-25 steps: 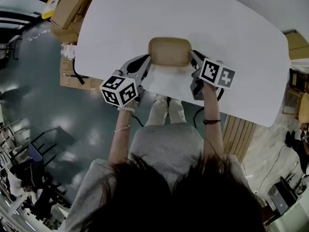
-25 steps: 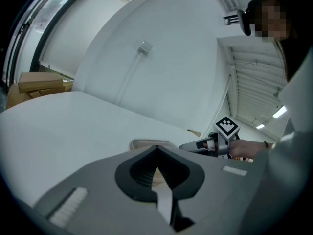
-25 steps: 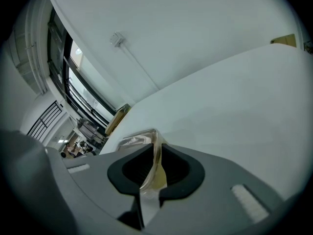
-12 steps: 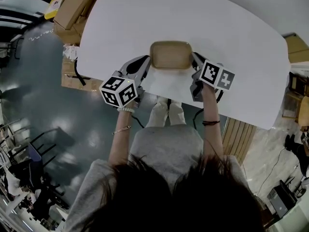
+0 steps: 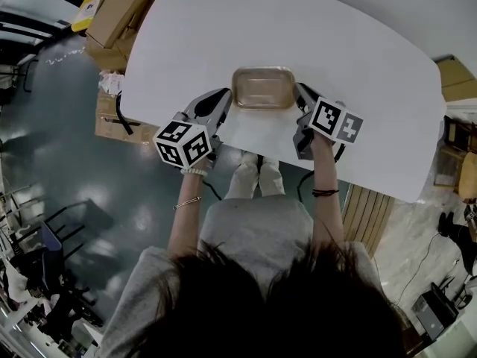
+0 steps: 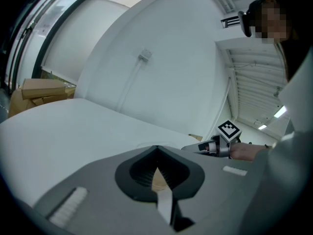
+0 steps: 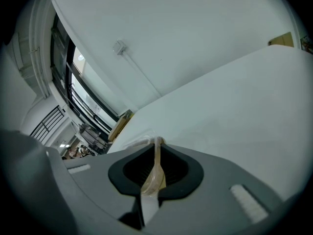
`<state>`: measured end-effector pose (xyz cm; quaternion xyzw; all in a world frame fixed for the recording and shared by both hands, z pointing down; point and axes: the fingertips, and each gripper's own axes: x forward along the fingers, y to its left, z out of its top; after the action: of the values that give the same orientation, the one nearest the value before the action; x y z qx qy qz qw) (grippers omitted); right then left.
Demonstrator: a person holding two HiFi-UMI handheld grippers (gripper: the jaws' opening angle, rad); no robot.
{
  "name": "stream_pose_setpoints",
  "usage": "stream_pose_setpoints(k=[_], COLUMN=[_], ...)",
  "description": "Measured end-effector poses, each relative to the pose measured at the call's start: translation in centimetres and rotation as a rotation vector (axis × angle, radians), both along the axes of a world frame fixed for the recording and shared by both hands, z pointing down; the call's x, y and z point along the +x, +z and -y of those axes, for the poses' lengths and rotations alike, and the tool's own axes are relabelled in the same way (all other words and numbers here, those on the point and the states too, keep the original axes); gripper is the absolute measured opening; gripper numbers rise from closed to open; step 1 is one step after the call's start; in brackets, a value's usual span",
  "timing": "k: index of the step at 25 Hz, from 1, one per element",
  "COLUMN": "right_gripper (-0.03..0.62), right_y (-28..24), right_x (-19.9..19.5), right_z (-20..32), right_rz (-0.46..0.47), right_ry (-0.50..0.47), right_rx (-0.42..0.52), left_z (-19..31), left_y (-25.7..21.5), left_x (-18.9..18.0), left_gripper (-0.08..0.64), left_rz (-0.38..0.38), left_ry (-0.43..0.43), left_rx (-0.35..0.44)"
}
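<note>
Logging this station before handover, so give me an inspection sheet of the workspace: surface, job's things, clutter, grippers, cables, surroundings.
Surface: white table, plain top.
Job's things: shallow tan container with rounded corners, near the table's front edge; resting or lifted, cannot tell.
Clutter: cardboard boxes on the floor off the table's left end.
Grippers: left gripper shut on the container's left rim; right gripper shut on its right rim.
Cables: black cable beside the table's left edge.
Surroundings: glossy dark floor.
</note>
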<state>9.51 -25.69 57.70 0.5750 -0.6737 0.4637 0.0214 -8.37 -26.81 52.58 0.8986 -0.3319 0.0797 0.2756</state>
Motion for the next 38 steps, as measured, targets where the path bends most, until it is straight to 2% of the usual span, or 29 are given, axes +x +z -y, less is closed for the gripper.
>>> stream_pose_setpoints(k=[16, 25, 38], right_gripper=[0.048, 0.048, 0.049], right_y=[-4.6, -8.2, -12.5], right_x=[0.3, 0.4, 0.3], right_z=[-0.6, -1.2, -2.0], right_rz=[0.064, 0.073, 0.068], right_ry=[-0.029, -0.094, -0.127], right_rx=[0.133, 0.215, 0.335], left_z=[-0.4, -0.9, -2.7], left_y=[-3.3, -6.1, -9.5], left_x=[-0.8, -1.1, -2.2], left_gripper=[-0.005, -0.006, -0.006], left_rz=[-0.034, -0.053, -0.066], left_ry=[-0.033, -0.054, -0.072], left_rx=[0.072, 0.124, 0.201])
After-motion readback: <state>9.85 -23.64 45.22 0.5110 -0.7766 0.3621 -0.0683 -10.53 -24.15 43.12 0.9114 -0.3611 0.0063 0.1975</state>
